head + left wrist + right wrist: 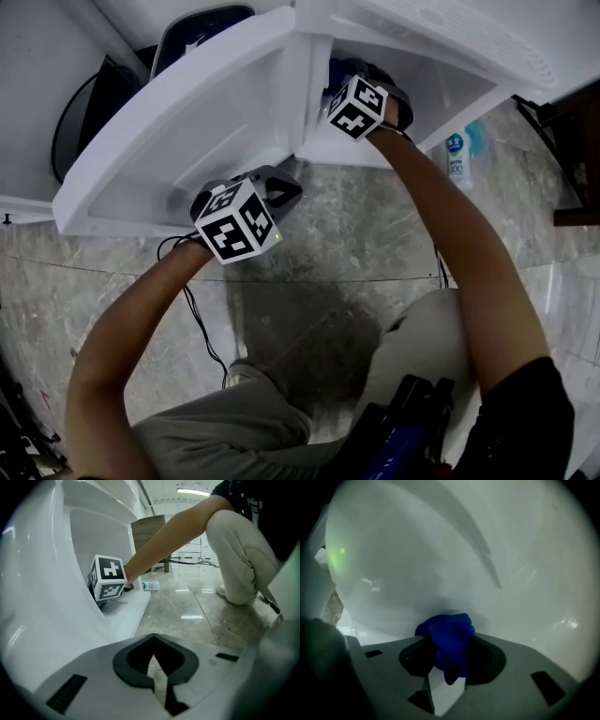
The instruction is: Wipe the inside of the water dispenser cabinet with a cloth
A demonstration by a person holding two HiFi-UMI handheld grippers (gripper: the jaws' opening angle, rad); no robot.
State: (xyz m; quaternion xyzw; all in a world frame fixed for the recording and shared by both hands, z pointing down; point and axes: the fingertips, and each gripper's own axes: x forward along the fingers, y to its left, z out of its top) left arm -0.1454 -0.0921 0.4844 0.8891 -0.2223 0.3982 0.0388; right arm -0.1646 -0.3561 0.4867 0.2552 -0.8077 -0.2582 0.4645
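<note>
The white water dispenser cabinet [422, 66] stands with its door [178, 122] swung out to the left. My right gripper [449, 657] reaches into the cabinet, shut on a bunched blue cloth [450, 637]. The cloth touches the white inner wall [440, 564]. In the head view only that gripper's marker cube [356, 106] shows at the cabinet mouth, and its jaws are hidden inside. My left gripper [286, 187] hangs just outside, beside the door's lower edge. It is shut with nothing in it, and its closed jaws [152, 663] point over the floor.
A small bottle with a blue label [457, 155] lies on the marble floor [328, 253] to the right of the cabinet. A black cable [202, 328] runs across the floor by my left arm. A dark round object [89, 117] stands behind the door. My knees are below.
</note>
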